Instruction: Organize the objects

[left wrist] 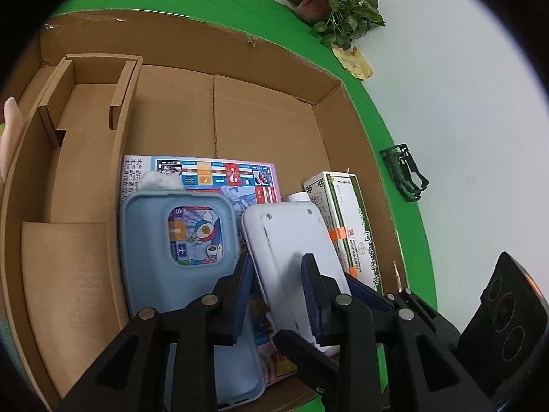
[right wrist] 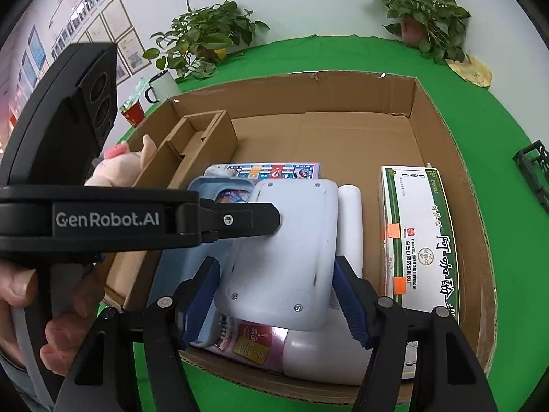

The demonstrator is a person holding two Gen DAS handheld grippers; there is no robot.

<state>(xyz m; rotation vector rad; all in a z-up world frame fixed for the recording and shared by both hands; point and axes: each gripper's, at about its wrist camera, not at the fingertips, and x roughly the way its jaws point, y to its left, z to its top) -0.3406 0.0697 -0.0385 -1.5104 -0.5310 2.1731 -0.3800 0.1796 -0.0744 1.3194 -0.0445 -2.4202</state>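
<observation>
The white device (right wrist: pixel 281 257) hides most of my booklet (right wrist: pixel 260 343) and white bottle (right wrist: pixel 350 206); the box wall (right wrist: pixel 154 164) conceals the pink plush toy's (right wrist: pixel 116 168) lower body.

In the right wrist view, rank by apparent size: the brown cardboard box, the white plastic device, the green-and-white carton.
1. Brown cardboard box.
2. White plastic device, though nearness to the camera inflates it.
3. Green-and-white carton.

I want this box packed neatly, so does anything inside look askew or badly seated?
Yes. The white plastic device lies tilted in the brown cardboard box, propped on the pale blue phone case and a white bottle rather than flat. Both grippers, left and right, bracket it.
</observation>
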